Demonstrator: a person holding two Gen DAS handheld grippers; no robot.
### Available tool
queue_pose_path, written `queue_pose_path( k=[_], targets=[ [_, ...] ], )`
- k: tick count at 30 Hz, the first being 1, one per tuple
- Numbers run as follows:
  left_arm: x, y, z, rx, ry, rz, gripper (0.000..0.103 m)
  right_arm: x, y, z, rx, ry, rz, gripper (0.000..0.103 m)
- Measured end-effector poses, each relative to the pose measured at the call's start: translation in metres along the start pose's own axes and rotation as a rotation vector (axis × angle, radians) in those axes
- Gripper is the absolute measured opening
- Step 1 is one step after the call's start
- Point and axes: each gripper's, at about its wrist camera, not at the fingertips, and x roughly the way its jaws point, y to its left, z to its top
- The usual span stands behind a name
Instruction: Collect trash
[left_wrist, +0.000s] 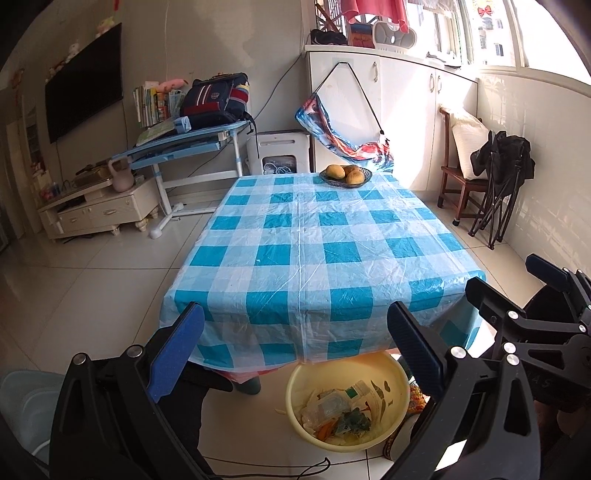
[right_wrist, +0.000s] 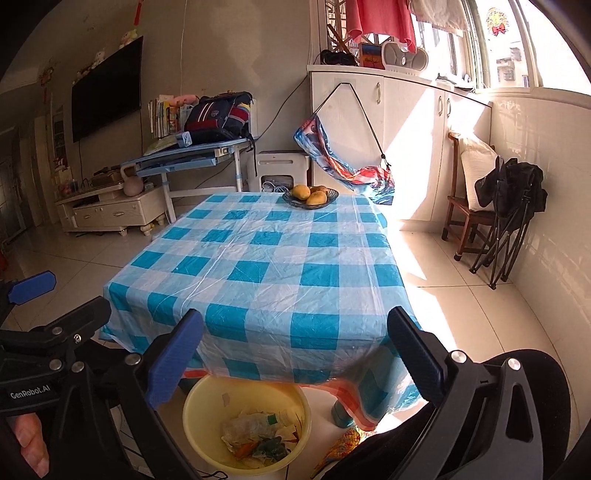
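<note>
1. Trash (left_wrist: 343, 410) lay heaped in a yellow basin (left_wrist: 400, 384) on the floor, at the lower centre of the left wrist frame, half tucked under the near edge of the bench (left_wrist: 325, 236). Wrappers, a clear plastic bottle and vegetable scraps could be made out.
2. Left gripper (left_wrist: 295, 354): fingers (left_wrist: 177, 354) spread wide, nothing between them. Right gripper (right_wrist: 295, 354): fingers (right_wrist: 173, 362) likewise spread wide, empty.
3. Key relation: the basin sat below and just ahead of both grippers, lower in the frame than the fingertips. In the left view it lay right of centre, close under the right-hand finger; in the right view it lay left of centre. It therefore sat between the two hands, neither clearly nearer.
4. The bottle's long axis ran roughly across the frame in the right view.
5. The checked cloth looked bare of litter, carrying only a fruit bowl (left_wrist: 345, 175) at its far end. Judged: collection nearly or fully done.
6. Only the left view showed a stray pale scrap (left_wrist: 281, 410) on the floor beside the basin's left rim. Only the right view showed a patterned object (right_wrist: 345, 441) on the floor to the basin's right, and a hand (right_wrist: 31, 439) at lower left.
</note>
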Motion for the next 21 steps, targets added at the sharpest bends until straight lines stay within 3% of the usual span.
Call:
queue_pose_path(
  k=[21],
  targets=[
    [-0.030, -0.002, 0.004, -0.011, -0.079, 0.007, 0.096, -0.023, -0.003, 0.001, 0.017, -0.120, -0.037, 0.095]
  ],
)
